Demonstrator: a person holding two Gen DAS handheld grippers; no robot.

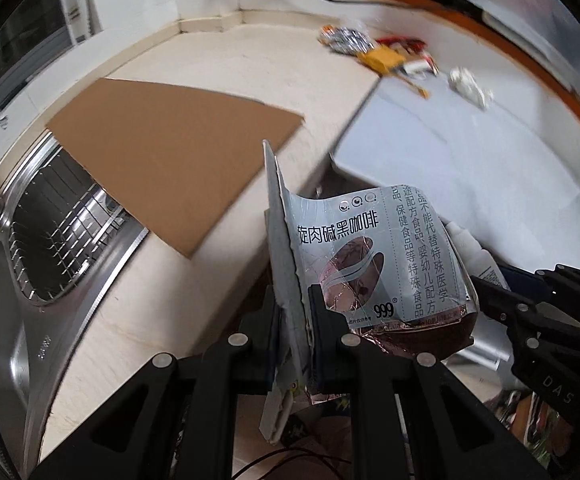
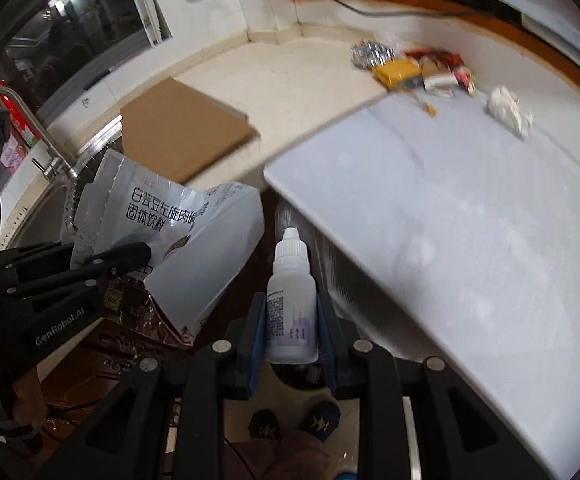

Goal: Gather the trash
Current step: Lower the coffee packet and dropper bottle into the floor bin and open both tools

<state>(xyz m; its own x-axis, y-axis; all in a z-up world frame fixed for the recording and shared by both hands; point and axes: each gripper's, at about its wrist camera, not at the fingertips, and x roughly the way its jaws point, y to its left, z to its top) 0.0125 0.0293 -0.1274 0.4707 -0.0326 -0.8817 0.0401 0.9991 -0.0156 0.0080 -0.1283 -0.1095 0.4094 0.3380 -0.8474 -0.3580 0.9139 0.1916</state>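
My left gripper is shut on a torn silver coffee packet with Chinese print, held off the counter's front edge. The packet also shows in the right wrist view, with the left gripper on it. My right gripper is shut on a small white dropper bottle, upright between the pads; the bottle shows in the left wrist view beside the packet. More trash lies far back on the counter: a pile of wrappers and a crumpled white tissue.
A brown cardboard sheet lies on the beige counter, partly over a steel sink with a rack. A white board covers the counter's right part. A faucet stands at the left. Floor and feet show below.
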